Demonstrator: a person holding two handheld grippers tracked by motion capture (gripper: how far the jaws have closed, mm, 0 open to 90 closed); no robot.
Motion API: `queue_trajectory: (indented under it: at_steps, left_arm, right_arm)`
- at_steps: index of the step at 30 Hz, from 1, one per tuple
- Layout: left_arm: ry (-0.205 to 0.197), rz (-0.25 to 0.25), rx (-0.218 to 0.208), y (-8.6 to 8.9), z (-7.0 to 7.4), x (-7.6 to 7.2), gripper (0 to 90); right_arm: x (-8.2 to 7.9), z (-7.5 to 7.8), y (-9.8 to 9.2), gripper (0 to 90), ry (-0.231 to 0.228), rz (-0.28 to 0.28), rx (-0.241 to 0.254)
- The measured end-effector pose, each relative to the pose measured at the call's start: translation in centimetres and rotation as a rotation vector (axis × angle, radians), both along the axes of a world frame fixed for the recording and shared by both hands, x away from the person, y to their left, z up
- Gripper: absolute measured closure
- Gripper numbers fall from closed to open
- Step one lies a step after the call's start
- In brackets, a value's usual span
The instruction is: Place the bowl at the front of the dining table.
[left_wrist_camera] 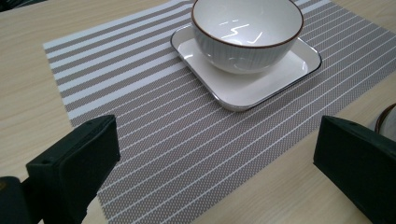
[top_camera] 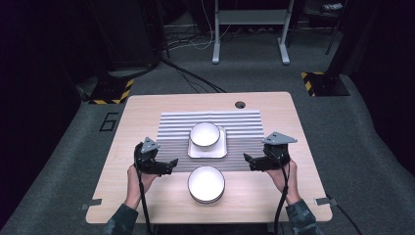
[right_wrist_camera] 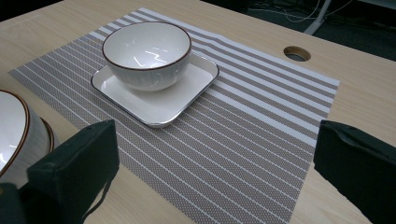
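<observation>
Dark carpet and cable runs are filling the upper part of the high view, and below them the pale worktop is carrying a striped mat at the centre of the frame. I am holding both claws level at the mat's lower corners. The left claw is sitting at lower left with its jaws spread wide and nothing between them; the right claw is mirroring it at lower right, jaws likewise apart and empty.

On the mat a square plate is lying flat, and the far bowl is standing upright in it. The near bowl is resting on bare wood just below the mat's lower edge, between my two claws and closest to them, so I am treating it as the piece to pick up. It is peeking in at the left edge of the right gripper view.

My worry is the glazed rim: I am judging that a pinch on one side could let it slip or tip. Closing in too low could also catch the mat edge and drag it, shifting the plate and the far bowl. Stacking carelessly could chip both bowls.
</observation>
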State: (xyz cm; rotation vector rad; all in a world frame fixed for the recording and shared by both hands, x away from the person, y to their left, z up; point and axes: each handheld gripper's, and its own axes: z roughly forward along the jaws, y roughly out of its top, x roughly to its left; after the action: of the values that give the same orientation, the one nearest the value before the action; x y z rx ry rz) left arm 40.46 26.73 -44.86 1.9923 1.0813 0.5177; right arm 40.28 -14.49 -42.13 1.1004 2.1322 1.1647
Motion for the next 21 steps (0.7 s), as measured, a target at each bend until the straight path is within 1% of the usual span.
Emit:
queue_trajectory:
  at_steps: [5, 10, 21]
  left_arm:
    - [0.000, 0.020, 0.004, 1.1, -0.5, -0.8, 0.1]
    - [0.001, 0.046, -0.003, 2.2, -0.9, -1.6, 0.1]
    - [0.006, 0.103, -0.013, 4.5, -2.0, -3.2, 0.1]
  right_arm:
    - [-0.8, -0.1, -0.9, 0.0, -0.005, -0.019, 0.000]
    - [-1.5, -0.3, -1.8, 0.0, -0.009, -0.038, 0.002]
    - [-2.7, -1.5, -3.8, 0.0, -0.001, -0.081, 0.001]
